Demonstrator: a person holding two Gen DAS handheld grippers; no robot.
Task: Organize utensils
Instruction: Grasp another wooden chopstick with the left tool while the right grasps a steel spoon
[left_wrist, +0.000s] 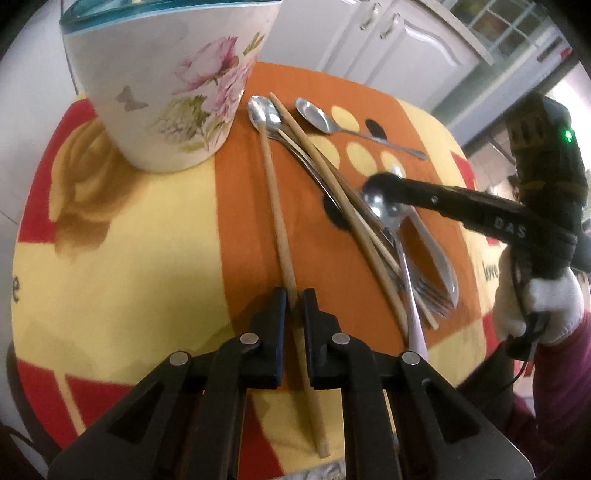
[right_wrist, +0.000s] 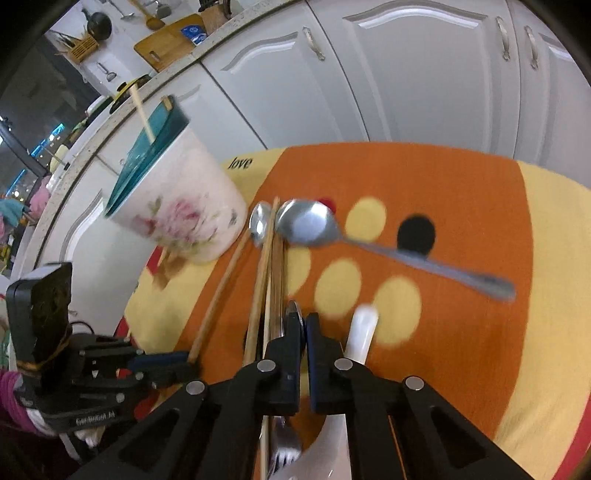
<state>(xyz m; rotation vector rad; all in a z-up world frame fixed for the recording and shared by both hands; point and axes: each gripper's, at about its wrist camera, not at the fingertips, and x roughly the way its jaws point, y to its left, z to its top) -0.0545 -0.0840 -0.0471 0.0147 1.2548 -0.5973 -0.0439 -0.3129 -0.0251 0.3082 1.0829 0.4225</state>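
**Utensils: loose lot on the surface, two being picked**

Utensils lie centre frame in both views on the orange-and-yellow cloth (left_wrist: 110, 236) covering the surface, just beside the floral holder (left_wrist: 166, 92) at upper left, their likely destination.

- Left gripper (left_wrist: 294, 299): pinched on a lone wooden chopstick (left_wrist: 275, 206) near its lower end, apart from the pile, an easy single pick.
- Right gripper (right_wrist: 306, 325): pressed together on a spoon (left_wrist: 384, 206) from the tangle.
- Count: chopsticks, three on the cloth, perhaps more, one in the holder; spoons, about five; fork (left_wrist: 432, 291), one
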